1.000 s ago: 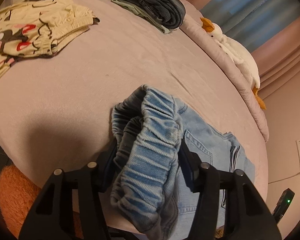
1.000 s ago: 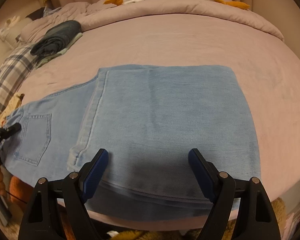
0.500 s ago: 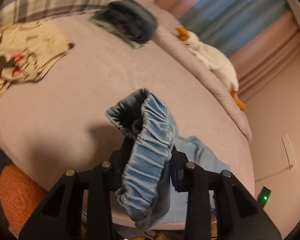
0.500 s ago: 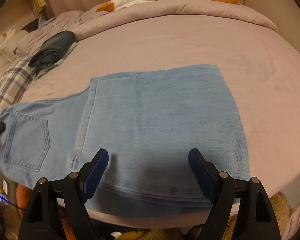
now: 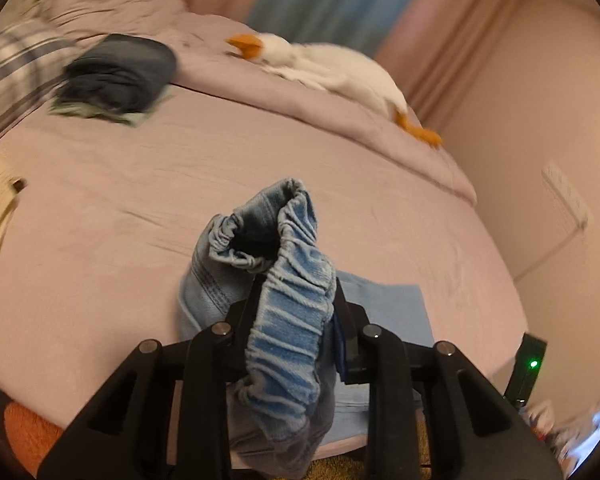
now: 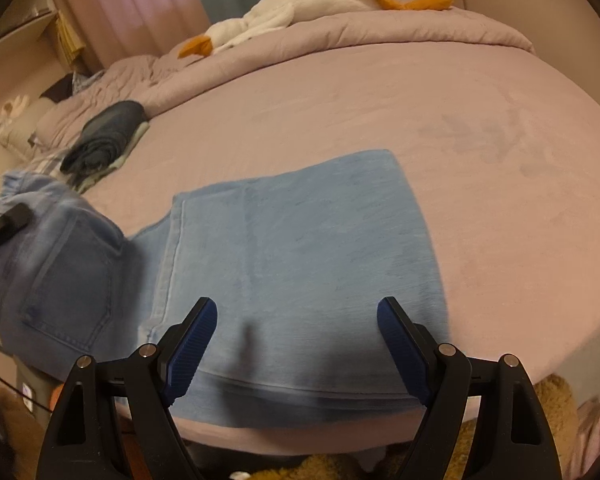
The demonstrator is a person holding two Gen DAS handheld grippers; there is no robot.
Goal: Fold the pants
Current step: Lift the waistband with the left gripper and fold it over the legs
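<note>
Lifted since before, the waistband [image 5: 288, 312] sits clamped in my left gripper [image 5: 296, 320], up off the bed [image 6: 500, 160]. Folded legs [image 6: 300, 248] run rightward from it; my right gripper [image 6: 296, 344] hovers spread and empty over them.

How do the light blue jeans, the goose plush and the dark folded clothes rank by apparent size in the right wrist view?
1. light blue jeans, largest, though nearest the camera
2. goose plush
3. dark folded clothes, smallest

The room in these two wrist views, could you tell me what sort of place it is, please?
Most likely a bedroom: a wide bed with a mauve cover, a plush goose lying along its rolled duvet, and curtains behind.
</note>
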